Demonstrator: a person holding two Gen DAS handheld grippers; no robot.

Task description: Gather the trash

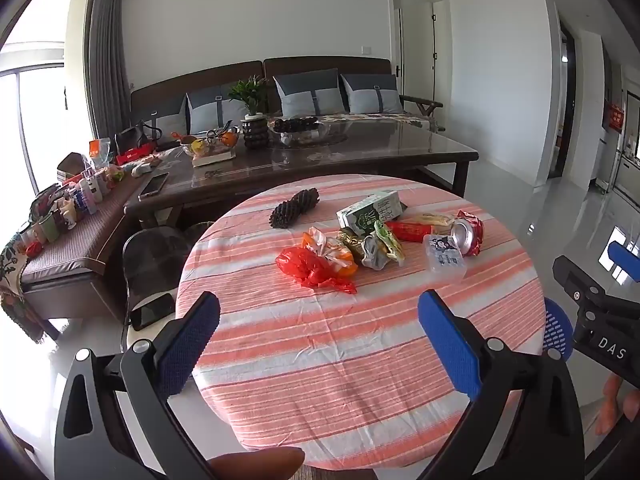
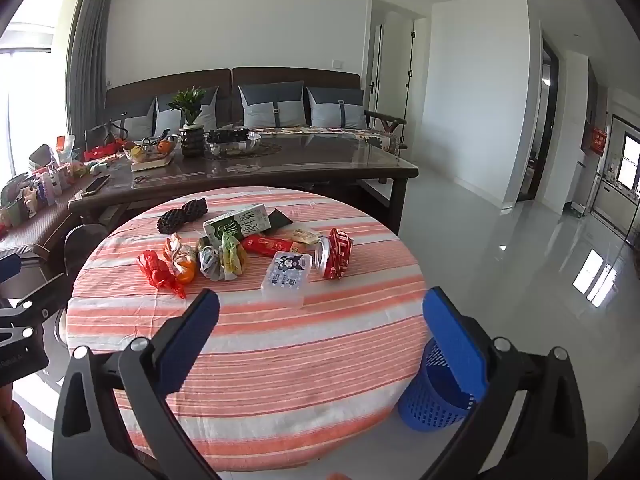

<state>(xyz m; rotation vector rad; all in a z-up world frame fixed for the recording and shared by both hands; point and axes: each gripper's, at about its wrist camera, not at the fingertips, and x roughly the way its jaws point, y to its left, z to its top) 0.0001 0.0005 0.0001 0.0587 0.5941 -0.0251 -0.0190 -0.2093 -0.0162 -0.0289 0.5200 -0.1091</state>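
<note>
A pile of trash lies on the round table with a pink striped cloth (image 1: 320,340) (image 2: 248,340): a red plastic bag (image 1: 308,268) (image 2: 158,270), crumpled wrappers (image 1: 376,246) (image 2: 218,260), a green milk carton (image 1: 370,208) (image 2: 236,224), a crushed red can (image 1: 468,232) (image 2: 336,254) and a clear plastic box (image 1: 444,258) (image 2: 286,278). A blue trash basket (image 2: 436,392) (image 1: 558,330) stands on the floor at the table's right. My left gripper (image 1: 320,340) and right gripper (image 2: 320,340) are both open and empty, above the table's near half.
Pine cones (image 1: 294,208) (image 2: 182,214) lie at the table's far side. A dark coffee table (image 1: 320,156) with fruit, a plant and a phone stands behind, with a sofa (image 1: 280,88) beyond. A chair (image 1: 156,264) with a phone is at the left.
</note>
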